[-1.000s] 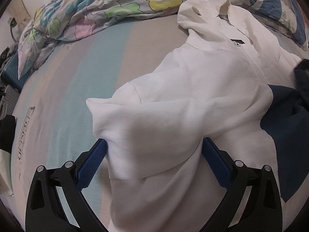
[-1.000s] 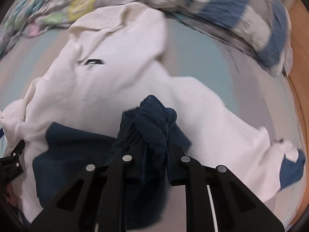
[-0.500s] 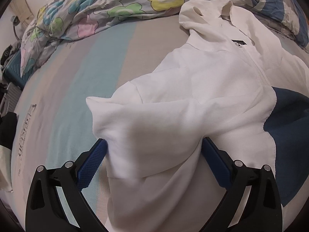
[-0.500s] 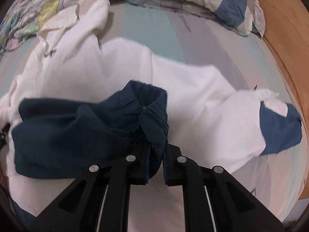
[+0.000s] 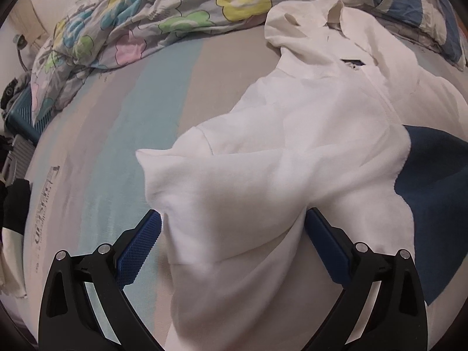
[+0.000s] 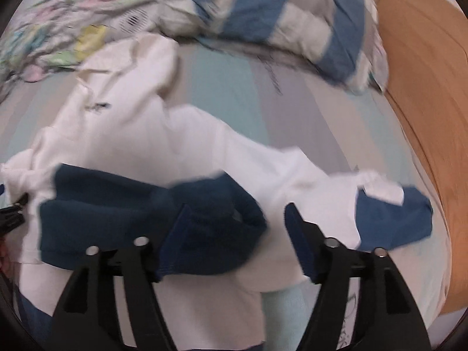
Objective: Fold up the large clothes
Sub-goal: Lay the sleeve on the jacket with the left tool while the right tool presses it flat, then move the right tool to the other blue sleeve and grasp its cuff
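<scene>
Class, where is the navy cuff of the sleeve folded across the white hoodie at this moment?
In the right wrist view, the navy cuff lies on the white hoodie at lower centre, just ahead of the open right gripper.

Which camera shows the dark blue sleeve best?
The right wrist view. There the blue sleeve lies whole across the white hoodie, though blurred, with the open right gripper at its cuff. The left wrist view shows only part of the sleeve, cut off at the right edge.
</scene>
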The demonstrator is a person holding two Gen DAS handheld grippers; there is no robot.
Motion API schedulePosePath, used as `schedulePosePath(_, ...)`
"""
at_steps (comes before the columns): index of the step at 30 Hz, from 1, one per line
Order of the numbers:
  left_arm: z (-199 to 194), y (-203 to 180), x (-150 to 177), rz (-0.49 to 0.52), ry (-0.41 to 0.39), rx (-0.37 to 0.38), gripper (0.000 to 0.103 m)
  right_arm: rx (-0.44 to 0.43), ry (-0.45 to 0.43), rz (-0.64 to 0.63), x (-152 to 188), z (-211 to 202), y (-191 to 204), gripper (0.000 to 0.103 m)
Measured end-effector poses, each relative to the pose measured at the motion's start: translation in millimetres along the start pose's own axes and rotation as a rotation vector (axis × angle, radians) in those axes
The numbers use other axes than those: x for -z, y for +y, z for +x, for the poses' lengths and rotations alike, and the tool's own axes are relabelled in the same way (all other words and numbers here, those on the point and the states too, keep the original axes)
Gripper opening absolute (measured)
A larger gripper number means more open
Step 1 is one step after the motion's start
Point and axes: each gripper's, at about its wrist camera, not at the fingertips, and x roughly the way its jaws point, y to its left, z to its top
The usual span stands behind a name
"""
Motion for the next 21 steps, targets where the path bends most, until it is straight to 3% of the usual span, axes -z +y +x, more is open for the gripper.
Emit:
schedulePosePath(4, -14.9, 9.5, 3.3, -0.053, -0.003, 0.049, 0.096, -0.071, -0.012, -0.050, -6.6, 4.4, 32.1, 0.076)
schedulePosePath(9, -22.6, 18.4, 15.1, -0.145, -0.011, 0.152, 0.096, -0.079, 0.064, -0.083, 7.8, 43.5, 53.3, 0.076)
schedulePosePath(12, -6.6, 5.4, 25.7, -0.073, 0.072, 0.139, 0.096, -0.056, 0.103, -0.087, 19.9, 62.2, 56.1, 0.076)
schedulePosePath(16, 4.1, -4.0, 38.1, -0.054, 0.082, 0.152, 0.097, -0.055, 0.150, -0.092, 30.4, 80.1, 57.3, 0.076)
schedulePosePath(20, 1.8, -7.2, 35.4, -0.036, 0.081, 0.133, 0.097, -0.066, 0.104, -0.055, 28.1, 57.1, 45.8, 0.079)
schedulePosePath(21, -2.8, -8.6, 32.2, -0.030, 0.075, 0.123, 0.097, -0.070, 0.084, -0.037, 27.2, 48.7, 38.9, 0.084)
